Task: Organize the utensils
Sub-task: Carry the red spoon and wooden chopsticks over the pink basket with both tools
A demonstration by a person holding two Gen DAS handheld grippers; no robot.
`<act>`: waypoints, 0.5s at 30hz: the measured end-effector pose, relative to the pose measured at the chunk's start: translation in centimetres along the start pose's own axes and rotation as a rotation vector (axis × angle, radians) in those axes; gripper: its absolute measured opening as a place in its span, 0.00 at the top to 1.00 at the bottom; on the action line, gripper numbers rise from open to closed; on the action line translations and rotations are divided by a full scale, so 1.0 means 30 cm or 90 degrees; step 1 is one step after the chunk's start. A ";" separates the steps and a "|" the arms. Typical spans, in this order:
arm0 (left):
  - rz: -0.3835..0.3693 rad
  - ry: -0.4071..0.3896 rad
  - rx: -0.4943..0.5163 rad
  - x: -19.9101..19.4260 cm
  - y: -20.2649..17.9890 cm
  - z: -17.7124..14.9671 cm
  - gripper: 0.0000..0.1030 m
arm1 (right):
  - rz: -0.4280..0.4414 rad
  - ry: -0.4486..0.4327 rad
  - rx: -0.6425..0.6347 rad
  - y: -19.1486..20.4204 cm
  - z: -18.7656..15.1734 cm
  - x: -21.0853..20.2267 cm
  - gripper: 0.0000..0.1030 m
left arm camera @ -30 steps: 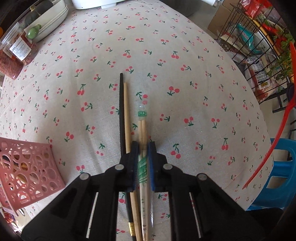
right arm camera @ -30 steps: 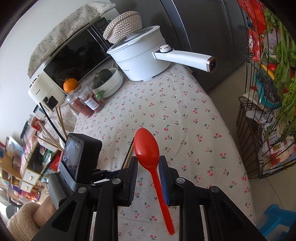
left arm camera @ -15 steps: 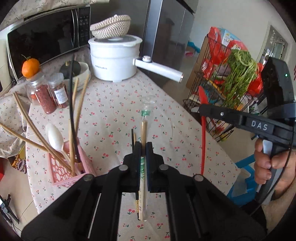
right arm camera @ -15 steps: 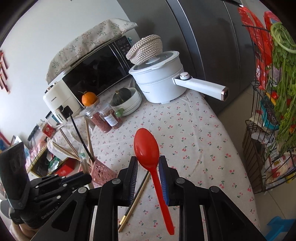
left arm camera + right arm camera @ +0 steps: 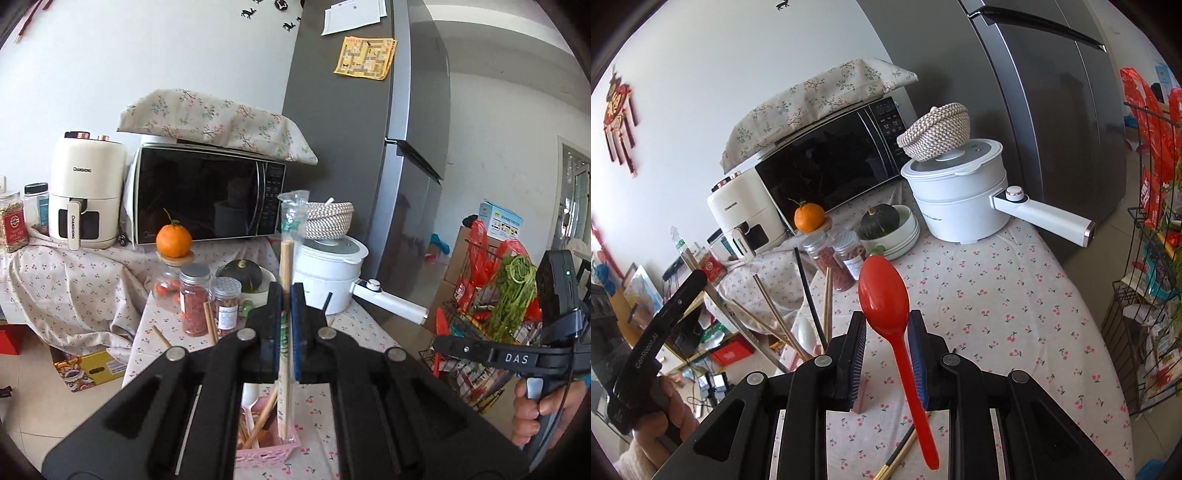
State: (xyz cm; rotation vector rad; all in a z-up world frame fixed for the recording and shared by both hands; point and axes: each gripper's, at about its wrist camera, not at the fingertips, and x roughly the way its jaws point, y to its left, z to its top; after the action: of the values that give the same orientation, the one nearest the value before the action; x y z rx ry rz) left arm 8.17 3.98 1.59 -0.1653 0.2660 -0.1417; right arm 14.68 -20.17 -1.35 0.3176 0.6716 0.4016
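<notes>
Cherry-print tablecloth [image 5: 997, 280] only rightward; left jaws clamping wrapped chopsticks [image 5: 285, 266] above pink basket [image 5: 266, 448], right clamping red spoon [image 5: 886, 302].

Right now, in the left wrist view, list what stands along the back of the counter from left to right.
Red-label jar → air fryer → orange → microwave → woven basket on the white pot → fridge.

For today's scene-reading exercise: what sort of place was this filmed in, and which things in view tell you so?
Most likely a home kitchen or dining corner. A microwave and an air fryer stand by a tall grey fridge, and a white electric pot sits on a table with a cherry-print cloth.
</notes>
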 end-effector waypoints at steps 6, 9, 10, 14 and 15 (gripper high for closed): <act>0.004 -0.007 -0.017 0.062 0.032 -0.072 0.95 | 0.003 0.005 -0.008 0.047 -0.011 0.049 0.78; 0.018 0.008 -0.001 0.092 0.019 -0.127 0.94 | 0.005 -0.001 -0.011 0.064 -0.016 0.060 0.77; 0.023 0.020 0.005 0.105 0.015 -0.144 0.94 | 0.006 -0.004 -0.011 0.068 -0.017 0.062 0.77; 0.042 0.079 0.009 0.150 0.026 -0.185 0.88 | 0.014 -0.030 -0.012 0.091 -0.013 0.064 0.77; 0.038 0.104 -0.008 0.158 0.040 -0.183 0.85 | 0.020 -0.037 -0.009 0.095 -0.009 0.064 0.77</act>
State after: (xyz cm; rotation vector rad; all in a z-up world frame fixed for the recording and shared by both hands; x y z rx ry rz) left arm 11.34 3.59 -5.04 -0.1580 0.4339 -0.0950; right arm 15.14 -16.76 -1.40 0.3253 0.6066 0.4252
